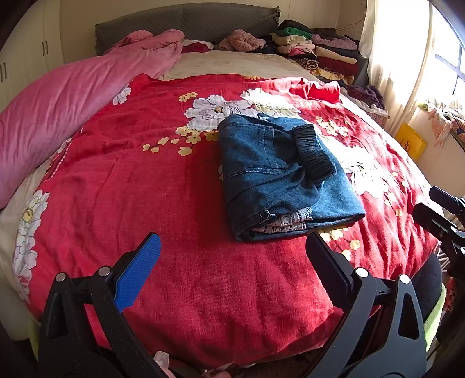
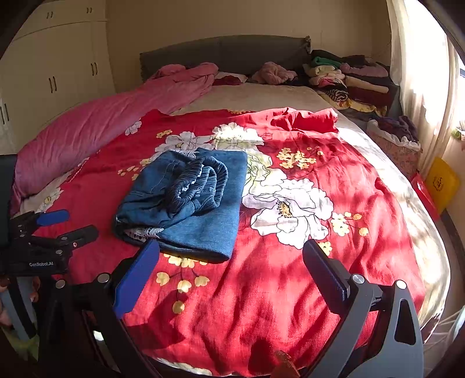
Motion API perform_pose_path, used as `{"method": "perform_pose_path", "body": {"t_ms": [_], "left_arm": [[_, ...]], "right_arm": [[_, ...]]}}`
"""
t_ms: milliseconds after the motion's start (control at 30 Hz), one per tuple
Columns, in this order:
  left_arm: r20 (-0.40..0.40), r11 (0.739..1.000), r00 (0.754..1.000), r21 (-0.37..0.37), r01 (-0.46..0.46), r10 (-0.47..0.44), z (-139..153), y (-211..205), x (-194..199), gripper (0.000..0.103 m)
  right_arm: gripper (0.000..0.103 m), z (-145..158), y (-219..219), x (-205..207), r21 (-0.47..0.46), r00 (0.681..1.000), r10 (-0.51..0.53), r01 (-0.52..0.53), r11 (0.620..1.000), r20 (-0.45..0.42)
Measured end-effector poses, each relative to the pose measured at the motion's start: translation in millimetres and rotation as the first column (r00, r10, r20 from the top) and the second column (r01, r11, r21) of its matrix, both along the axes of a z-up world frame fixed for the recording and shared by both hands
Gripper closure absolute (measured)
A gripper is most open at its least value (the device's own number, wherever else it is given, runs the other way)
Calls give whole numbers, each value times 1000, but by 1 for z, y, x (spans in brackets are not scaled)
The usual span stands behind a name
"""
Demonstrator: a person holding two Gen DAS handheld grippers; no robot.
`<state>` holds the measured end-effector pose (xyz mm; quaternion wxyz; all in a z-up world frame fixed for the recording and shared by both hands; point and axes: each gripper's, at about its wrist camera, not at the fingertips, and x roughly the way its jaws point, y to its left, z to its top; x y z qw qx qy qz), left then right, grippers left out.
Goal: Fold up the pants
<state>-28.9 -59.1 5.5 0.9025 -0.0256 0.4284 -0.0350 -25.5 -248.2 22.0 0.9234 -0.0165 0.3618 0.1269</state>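
Blue denim pants (image 1: 279, 177) lie folded into a compact bundle on the red floral blanket (image 1: 145, 180), the dark elastic waistband on top and a bit of white lace showing at the near edge. In the right wrist view the pants (image 2: 189, 200) sit left of centre. My left gripper (image 1: 232, 250) hovers open just short of the bundle's near edge, holding nothing. My right gripper (image 2: 231, 258) is open too, near the bundle's front right corner, empty. The left gripper (image 2: 64, 226) also shows at the left edge of the right wrist view.
A pink duvet (image 1: 58, 110) runs along the bed's left side. Stacks of folded clothes (image 1: 319, 49) stand at the back right by the grey headboard (image 1: 186, 20). A basket of clothes (image 2: 395, 139) and a yellow bag (image 2: 441, 180) sit beside the bed, near the window.
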Motion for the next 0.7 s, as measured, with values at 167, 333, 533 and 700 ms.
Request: {"method": "perform_pose_path", "body": {"t_ms": [167,333,533,700], "left_arm": [[-1,1000,1000,0,-1,1,0,1,0,10],[-2,1000,1000,-1,-5,5,1,1,0,10],[-3,1000,1000,-1,-4,4,1,1,0,9],[-3,1000,1000,-1,-5,5,1,1,0,10]], "right_arm": [[5,0,0,0,-1,1000,-1,1,1000,0],[5,0,0,0,-1,1000,-1,1,1000,0],[5,0,1,0,-1,1000,-2,2,1000,0],[5,0,-1,-1,-3,1000,-2,2,1000,0]]}}
